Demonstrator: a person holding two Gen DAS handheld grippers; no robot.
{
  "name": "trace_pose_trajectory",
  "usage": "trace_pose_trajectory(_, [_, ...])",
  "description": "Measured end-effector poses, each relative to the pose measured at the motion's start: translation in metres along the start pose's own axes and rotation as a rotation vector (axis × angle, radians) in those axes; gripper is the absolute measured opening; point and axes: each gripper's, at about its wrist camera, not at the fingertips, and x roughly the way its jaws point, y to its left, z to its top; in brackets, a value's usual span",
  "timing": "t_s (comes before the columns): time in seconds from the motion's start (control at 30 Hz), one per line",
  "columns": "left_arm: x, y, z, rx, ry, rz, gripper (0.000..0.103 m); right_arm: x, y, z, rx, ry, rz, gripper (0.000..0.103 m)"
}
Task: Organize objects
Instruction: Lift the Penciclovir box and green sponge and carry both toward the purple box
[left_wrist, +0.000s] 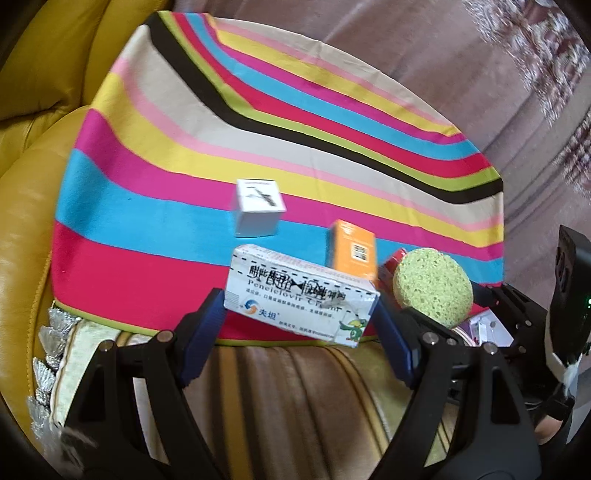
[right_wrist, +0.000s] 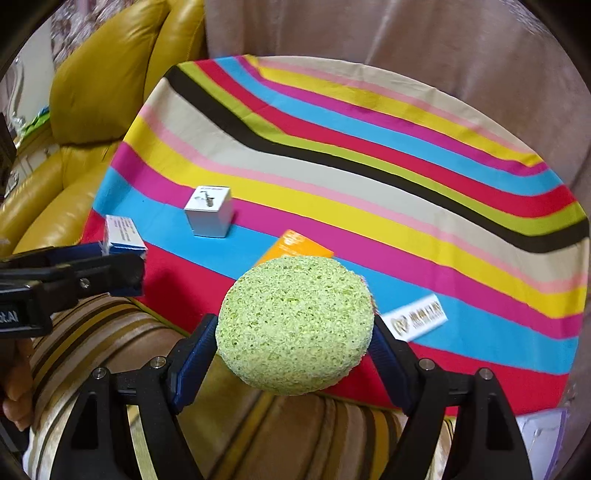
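Note:
My left gripper (left_wrist: 299, 325) is shut on a long white medicine box (left_wrist: 299, 295) with blue print, its blue pads pressing on the two ends. The box hangs over the near edge of the striped cloth (left_wrist: 177, 155). My right gripper (right_wrist: 295, 343) is shut on a round green sponge (right_wrist: 295, 325), which also shows at the right in the left wrist view as the sponge (left_wrist: 432, 288). On the cloth lie a small white cube box (right_wrist: 210, 216), an orange box (right_wrist: 295, 243) partly hidden behind the sponge, and a flat white labelled pack (right_wrist: 415, 321).
A yellow leather sofa (right_wrist: 92, 85) stands to the left, and a brown striped cushion (right_wrist: 295, 435) lies under both grippers. A pinkish fabric (right_wrist: 406, 33) hangs behind the cloth. A red item (left_wrist: 391, 262) sits behind the sponge. A purple-white object (right_wrist: 543, 439) is at the lower right.

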Motion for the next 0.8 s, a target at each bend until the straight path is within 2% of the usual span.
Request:
trace_pose_trajectory(0.3, [0.006, -0.034, -0.003, 0.059, 0.02, -0.026, 0.081, -0.021, -0.029, -0.024, 0.083, -0.009, -0.018, 0.08])
trace_pose_trajectory(0.8, [0.023, -0.121, -0.019, 0.201, 0.071, -0.111, 0.081, -0.065, -0.093, -0.07, 0.274, -0.044, -0.069, 0.08])
